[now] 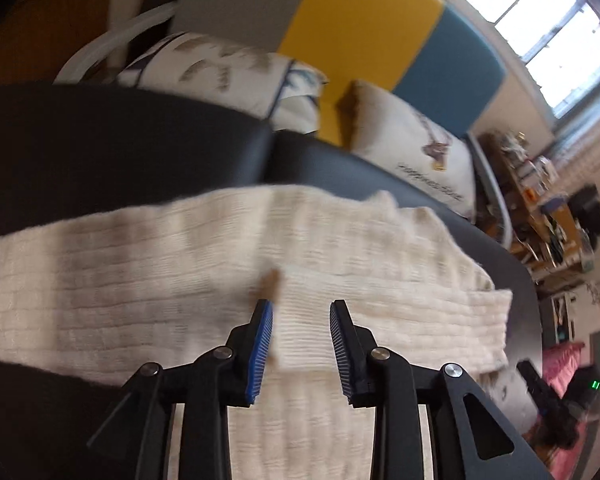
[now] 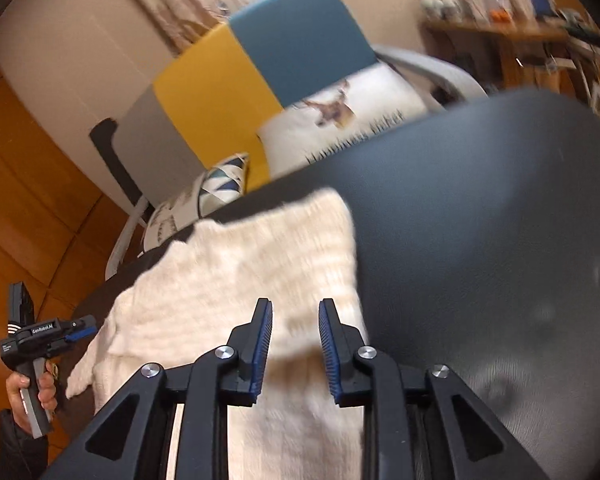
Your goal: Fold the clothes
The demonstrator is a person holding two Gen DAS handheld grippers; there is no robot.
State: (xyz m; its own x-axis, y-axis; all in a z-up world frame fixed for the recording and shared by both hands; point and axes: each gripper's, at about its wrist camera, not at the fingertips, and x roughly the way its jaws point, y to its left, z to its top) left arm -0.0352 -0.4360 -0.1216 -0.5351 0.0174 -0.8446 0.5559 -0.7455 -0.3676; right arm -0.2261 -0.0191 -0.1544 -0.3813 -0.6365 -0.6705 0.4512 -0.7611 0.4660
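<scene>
A cream knit sweater (image 1: 180,272) lies partly folded across a dark padded surface (image 1: 100,140), with a small brown tag (image 1: 270,282) near its middle. In the left wrist view my left gripper (image 1: 300,308) hovers over a folded ribbed edge, open, blue pads apart, gripping nothing. Over the sweater's (image 2: 240,280) right part, close to its right edge, my right gripper (image 2: 295,308) is also open and empty. The right wrist view shows the left gripper (image 2: 78,332) at the far left, held by a hand (image 2: 32,388). Both views are motion-blurred.
Behind the dark surface (image 2: 480,220) stand printed cushions (image 1: 416,148) (image 2: 340,120) against a grey, yellow and blue backrest (image 1: 360,24). A cluttered wooden shelf (image 1: 548,208) and a window (image 1: 548,28) are to the right. Orange wooden panels (image 2: 28,200) fill the left.
</scene>
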